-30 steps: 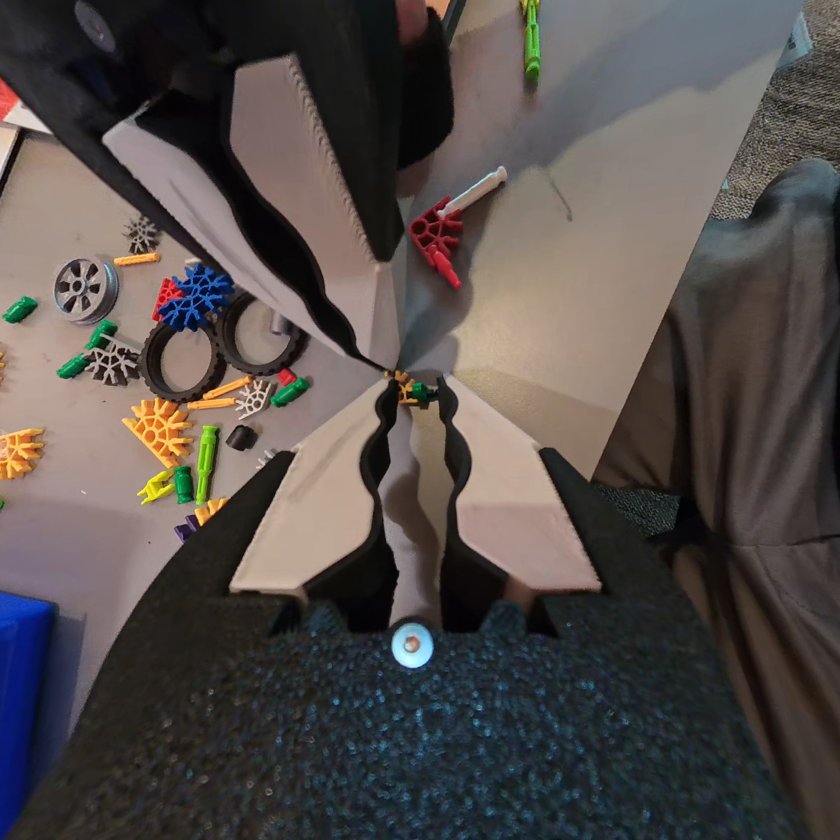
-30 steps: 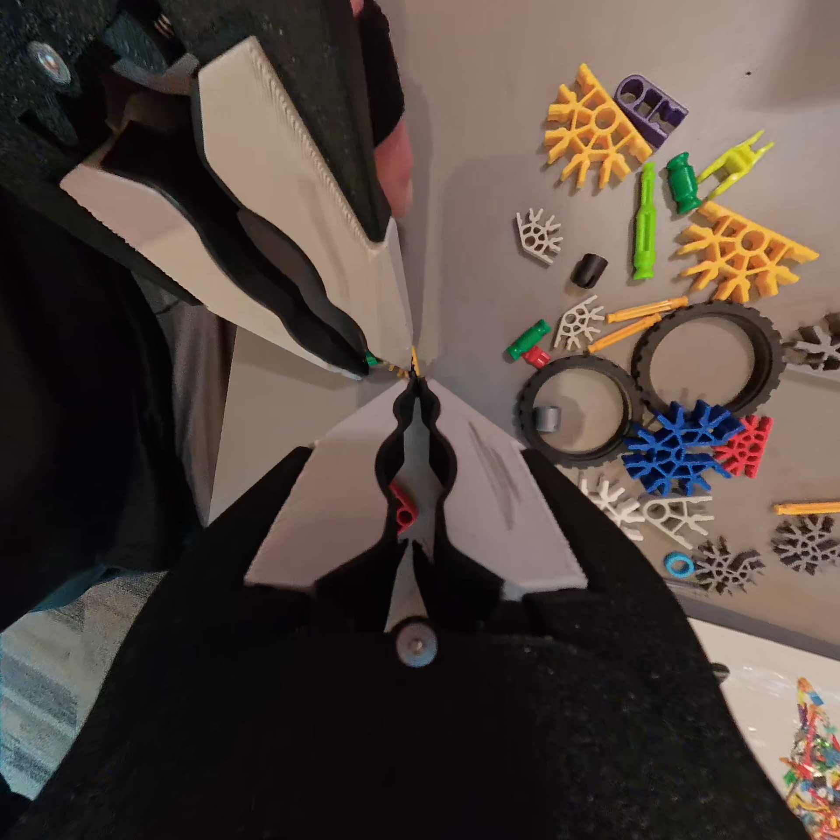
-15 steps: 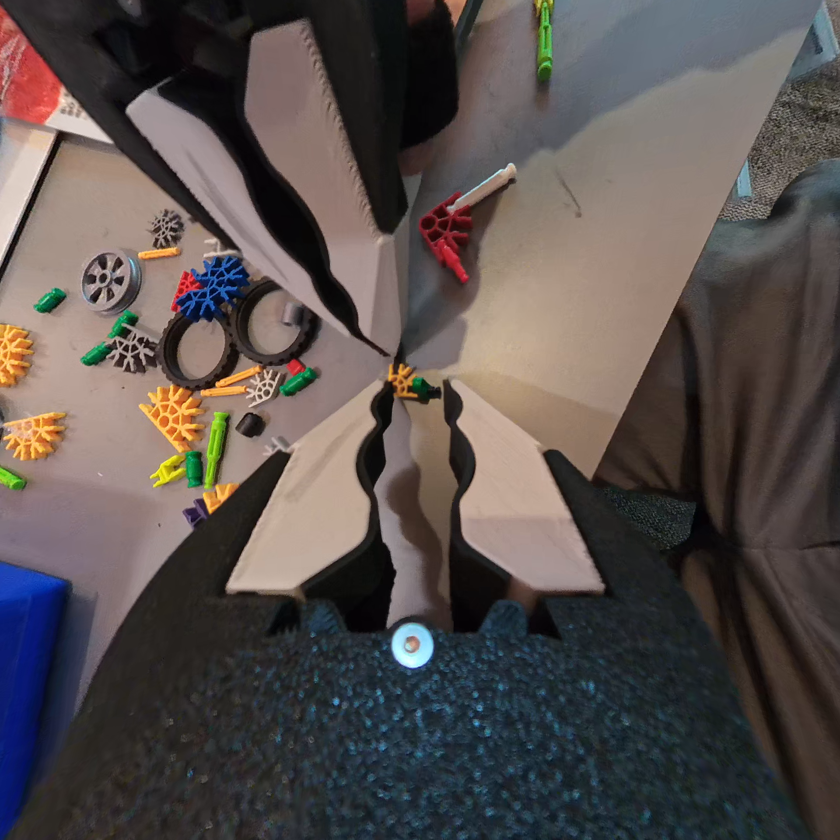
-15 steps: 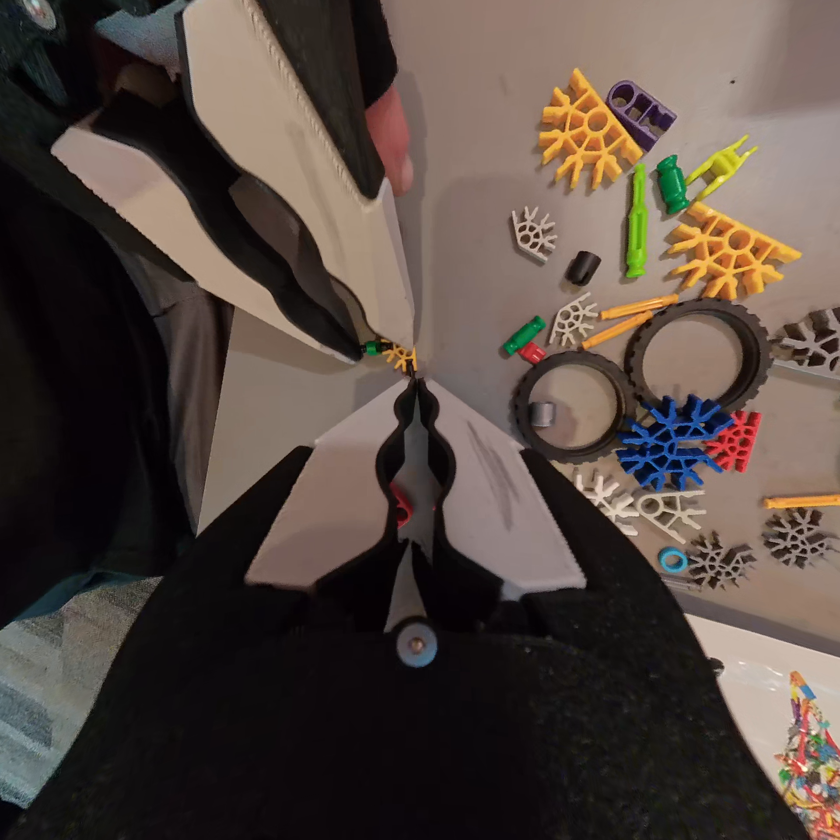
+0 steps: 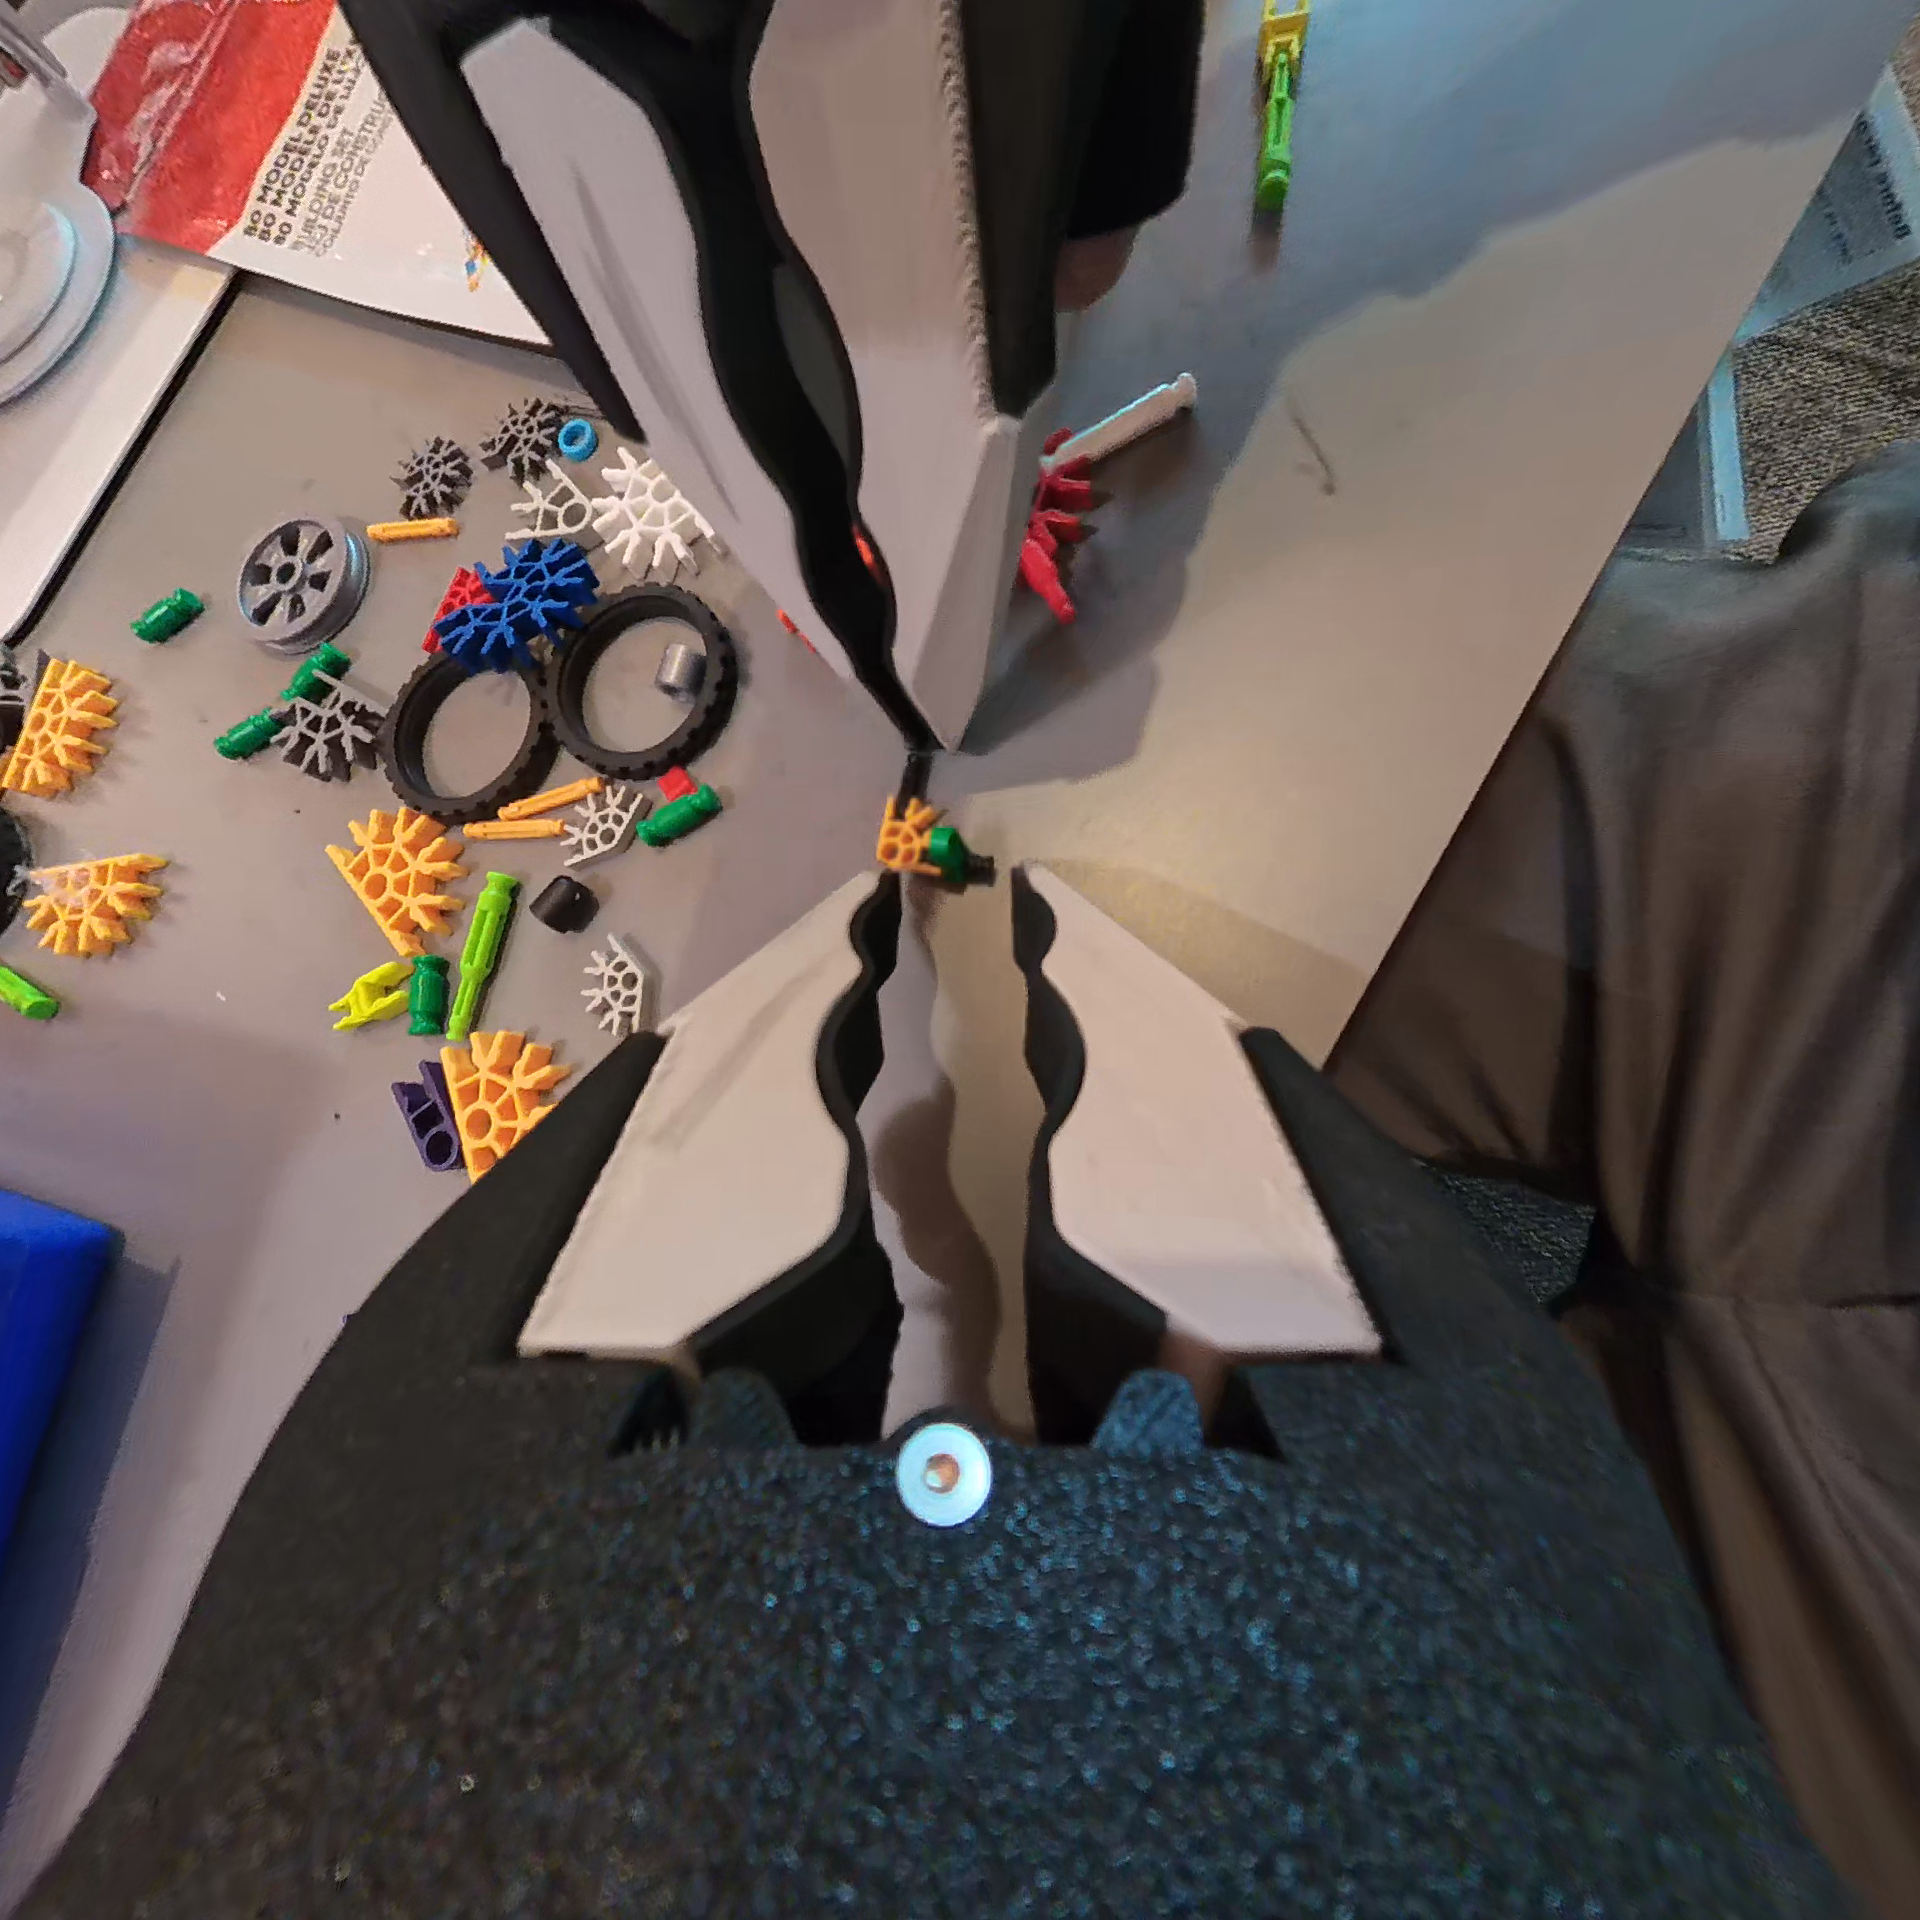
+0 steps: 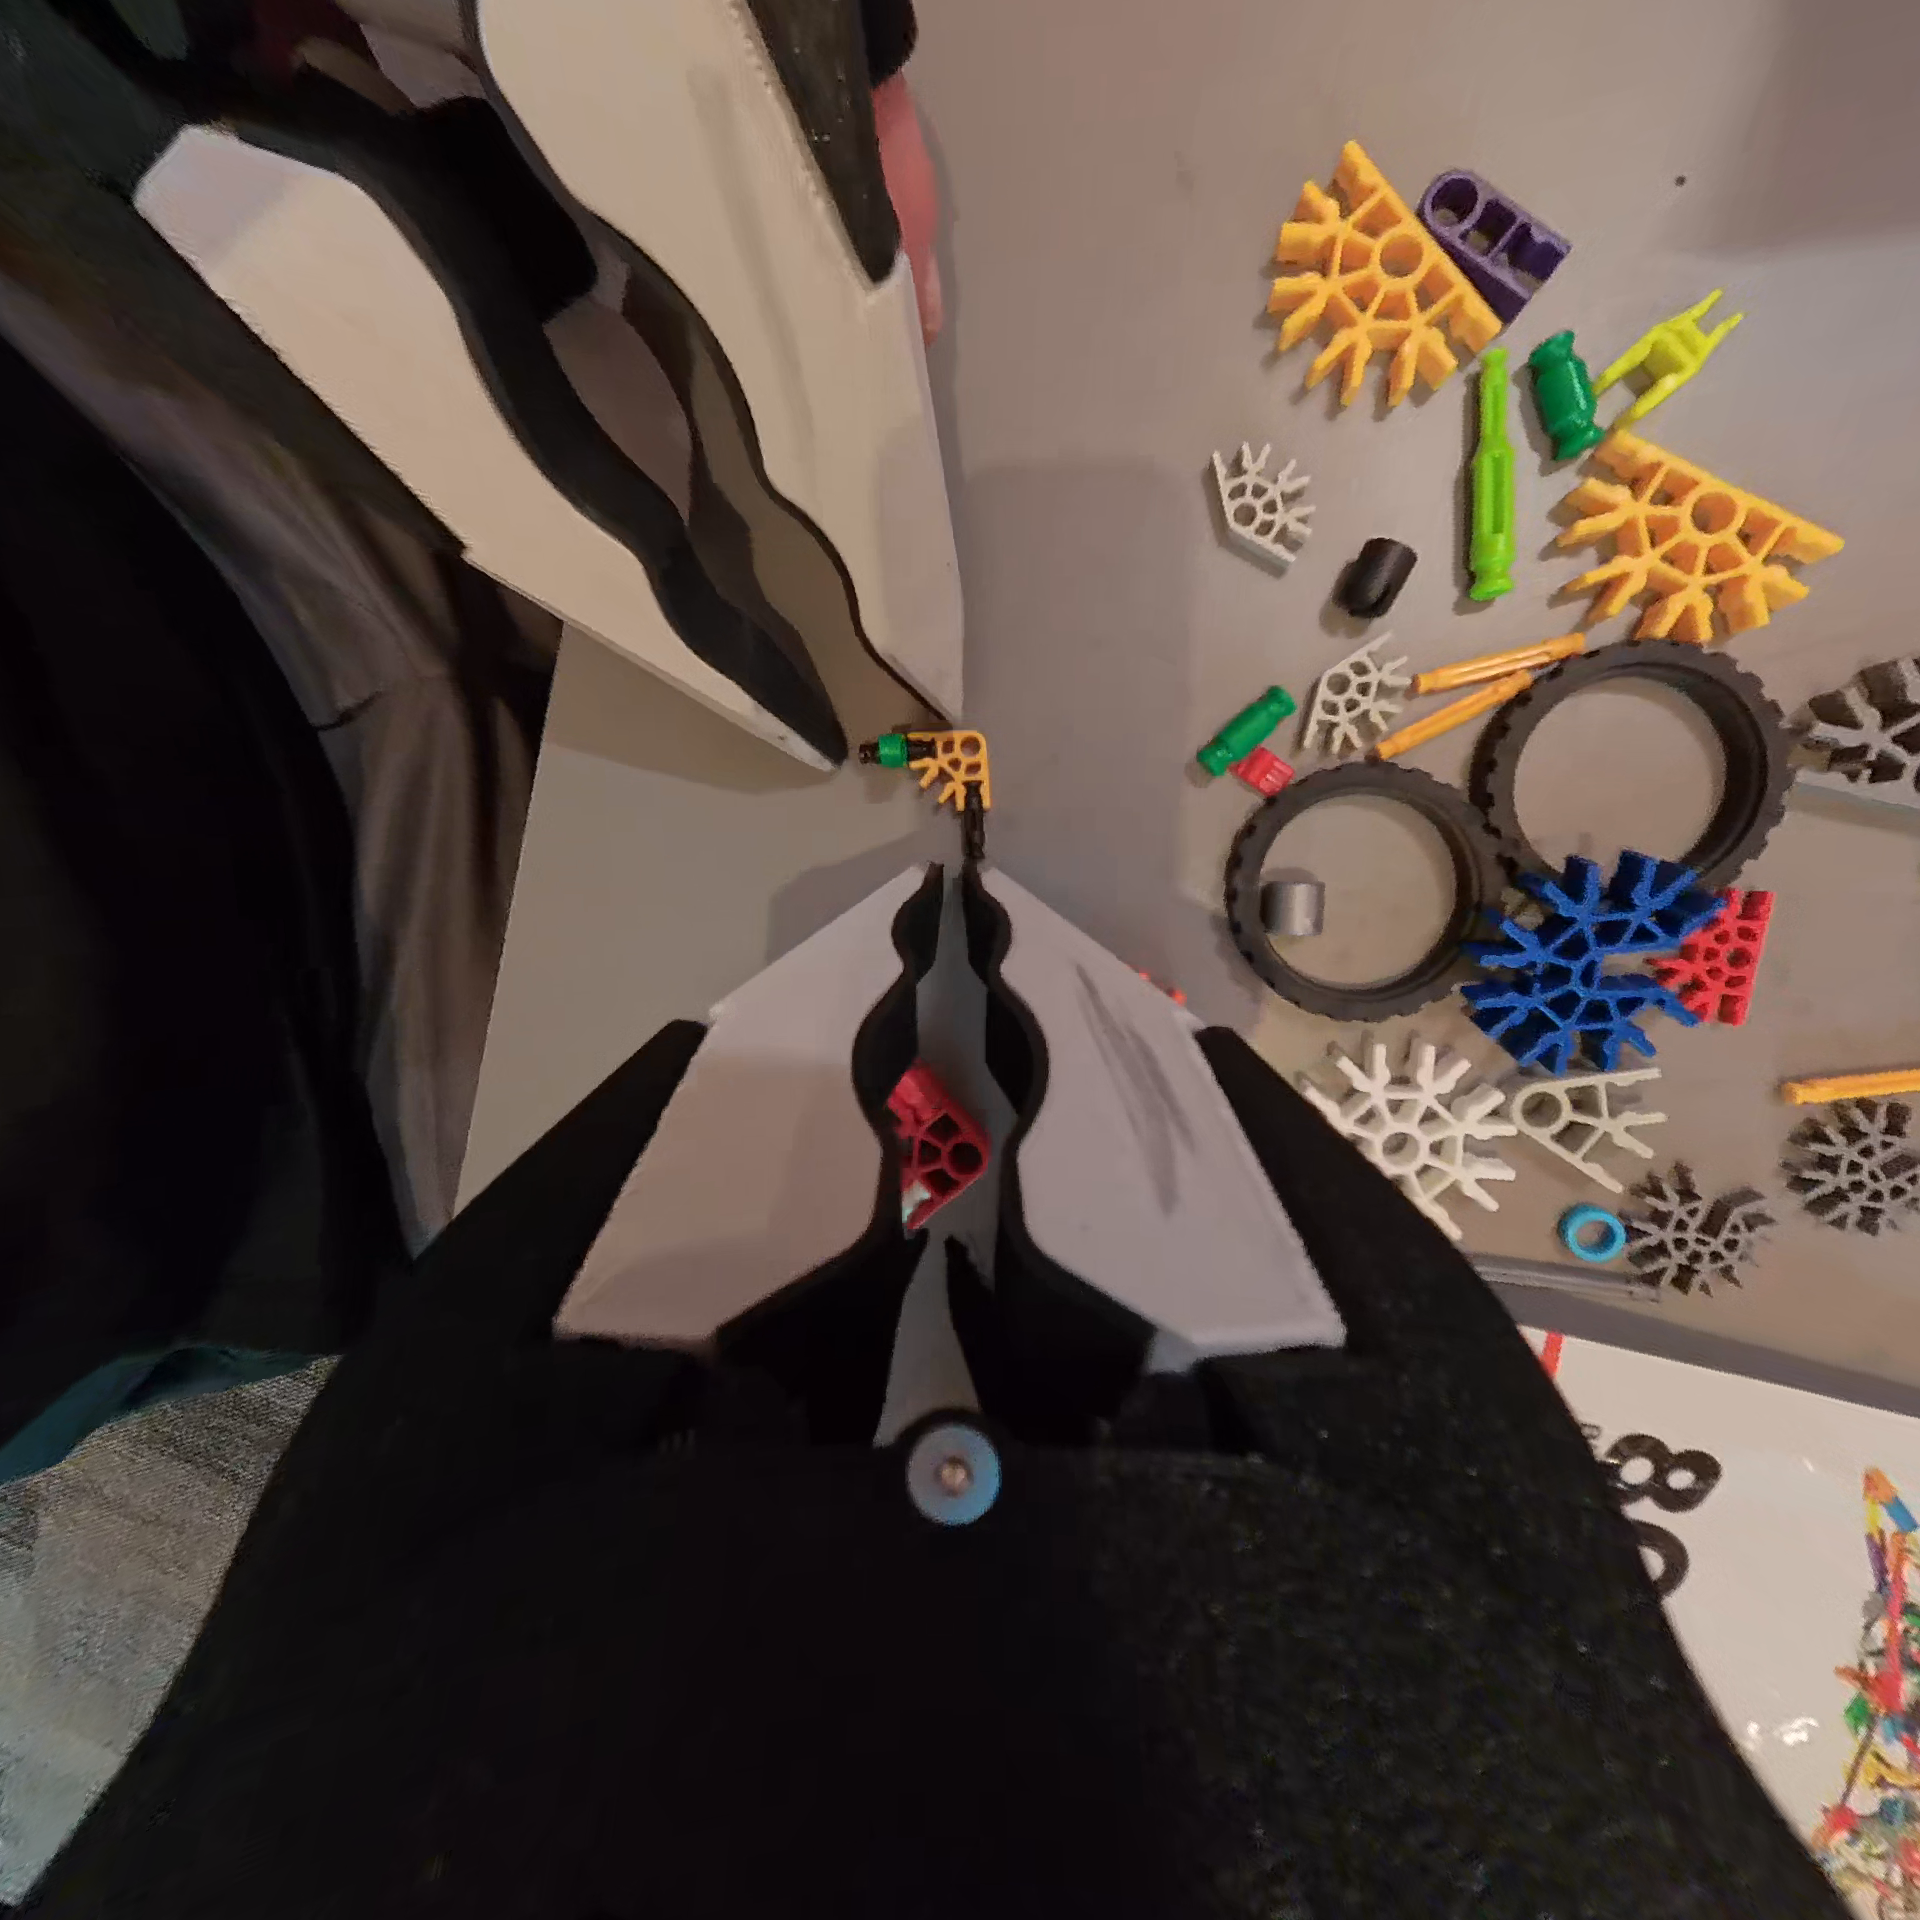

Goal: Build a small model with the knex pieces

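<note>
**Left wrist view.** The left gripper (image 5: 951,881) is released: its 2 fingers stand apart with a clear gap between them. Just in front of this gap hangs a small assembly, above the grey table (image 5: 1299,644) and near its edge. It is a yellow connector (image 5: 900,831) with a short green rod (image 5: 943,847) plugged in on one side. The green rod points toward the gap, but I see no finger touching it. From above comes the right gripper (image 5: 923,743). Its tips are pressed together on a thin black rod (image 5: 914,774) which goes down into the connector. To the left, well apart, lie 2 black tyres (image 5: 561,707) and many loose pieces.

**Right wrist view.** The right claw is clenched, and the black rod goes out from its tips up to the connector. It seems that this grip alone carries the assembly. Through the hollow between its fingers a red connector (image 6: 940,1143) shows on the table below.

**Handling.** The assembly is probably very light, made of stiff and smooth plastic. The joints are only pushed in, so a sideways pull could open them or turn the piece. I think the green rod is the best place to hold, across its middle.
</note>
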A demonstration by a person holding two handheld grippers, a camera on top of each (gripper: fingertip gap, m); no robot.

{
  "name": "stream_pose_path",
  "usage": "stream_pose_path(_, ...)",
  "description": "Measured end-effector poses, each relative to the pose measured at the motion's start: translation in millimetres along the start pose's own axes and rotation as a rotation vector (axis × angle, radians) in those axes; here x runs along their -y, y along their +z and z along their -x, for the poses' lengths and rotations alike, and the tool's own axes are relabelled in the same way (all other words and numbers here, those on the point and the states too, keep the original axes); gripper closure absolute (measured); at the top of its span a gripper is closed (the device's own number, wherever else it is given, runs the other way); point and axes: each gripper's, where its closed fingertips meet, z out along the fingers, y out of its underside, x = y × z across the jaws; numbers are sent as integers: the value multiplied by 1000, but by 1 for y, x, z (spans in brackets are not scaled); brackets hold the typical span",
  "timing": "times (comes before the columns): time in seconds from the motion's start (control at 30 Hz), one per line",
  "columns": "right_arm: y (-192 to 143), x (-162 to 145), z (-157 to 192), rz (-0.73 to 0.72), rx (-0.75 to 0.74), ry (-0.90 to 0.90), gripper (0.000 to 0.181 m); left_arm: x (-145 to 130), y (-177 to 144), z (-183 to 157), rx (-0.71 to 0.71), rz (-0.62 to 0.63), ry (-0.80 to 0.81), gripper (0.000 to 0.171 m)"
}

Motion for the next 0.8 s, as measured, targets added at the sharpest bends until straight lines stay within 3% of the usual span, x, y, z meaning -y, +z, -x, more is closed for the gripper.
stream_pose_path(0.4,-5,4,-5,-32,-102,-28,177,-3,-1,0,35,0,-43,160)
stream_pose_path(0.8,1,7,10,-52,-44,-35,177,-7,-2,7,50,10,-87,163)
